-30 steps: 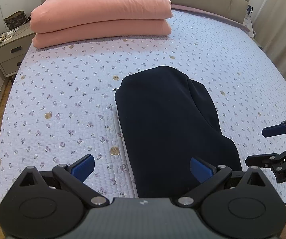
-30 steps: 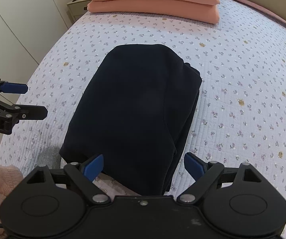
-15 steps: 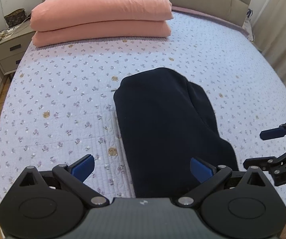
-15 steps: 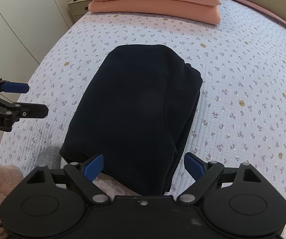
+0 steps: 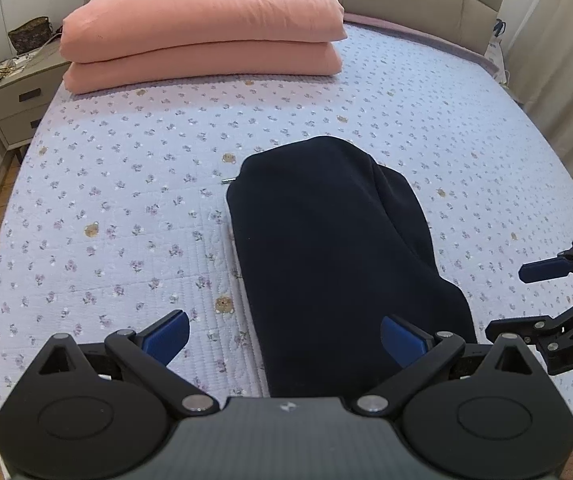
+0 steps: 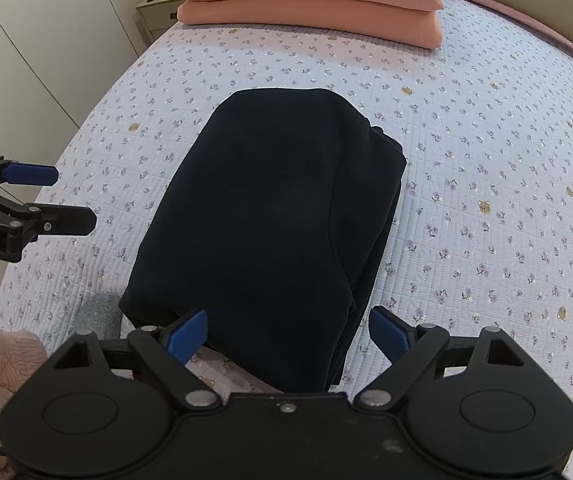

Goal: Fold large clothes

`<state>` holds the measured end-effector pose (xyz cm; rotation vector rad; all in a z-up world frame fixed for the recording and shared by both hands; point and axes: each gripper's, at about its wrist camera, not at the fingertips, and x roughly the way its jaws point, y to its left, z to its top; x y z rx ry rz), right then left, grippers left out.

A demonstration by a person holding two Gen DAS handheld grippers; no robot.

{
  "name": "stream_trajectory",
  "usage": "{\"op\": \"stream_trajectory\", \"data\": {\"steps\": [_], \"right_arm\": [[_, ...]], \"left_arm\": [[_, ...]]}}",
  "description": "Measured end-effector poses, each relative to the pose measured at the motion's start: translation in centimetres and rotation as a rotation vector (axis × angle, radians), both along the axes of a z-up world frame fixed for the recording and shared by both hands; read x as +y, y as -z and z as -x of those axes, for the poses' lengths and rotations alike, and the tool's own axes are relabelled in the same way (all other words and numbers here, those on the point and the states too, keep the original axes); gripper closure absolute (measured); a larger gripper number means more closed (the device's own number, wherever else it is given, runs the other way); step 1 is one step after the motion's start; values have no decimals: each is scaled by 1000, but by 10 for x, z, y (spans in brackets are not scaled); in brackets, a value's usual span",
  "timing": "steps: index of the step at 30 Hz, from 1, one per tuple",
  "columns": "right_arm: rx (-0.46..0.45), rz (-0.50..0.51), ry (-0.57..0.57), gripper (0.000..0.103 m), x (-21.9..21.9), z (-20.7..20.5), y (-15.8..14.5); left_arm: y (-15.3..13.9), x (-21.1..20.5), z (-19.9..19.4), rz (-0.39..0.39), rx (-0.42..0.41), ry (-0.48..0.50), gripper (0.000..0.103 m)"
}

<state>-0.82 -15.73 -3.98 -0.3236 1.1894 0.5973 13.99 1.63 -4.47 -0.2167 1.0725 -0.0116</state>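
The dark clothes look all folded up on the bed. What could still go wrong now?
The folded navy garment has loose layers stacked along its right edge; they might slump apart if bumped. Both tongs, left and right, hang open just at its near end, so a careless move could snag that edge and undo the fold.

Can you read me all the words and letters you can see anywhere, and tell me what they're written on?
"DAS" – white letters on the right gripper, cut off by the edge of the left wrist view.
"obot.AI" – white letters on the left gripper, its start cut off in the right wrist view.
The folded navy garment and the floral bedspread show no words.
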Motion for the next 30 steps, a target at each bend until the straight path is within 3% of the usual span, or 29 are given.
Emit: {"op": "stream_trajectory", "data": {"steps": [30], "right_arm": [[2, 4, -14, 1, 0, -1, 1]], "left_arm": [[2, -2, -1, -9, 2, 10, 0]]}}
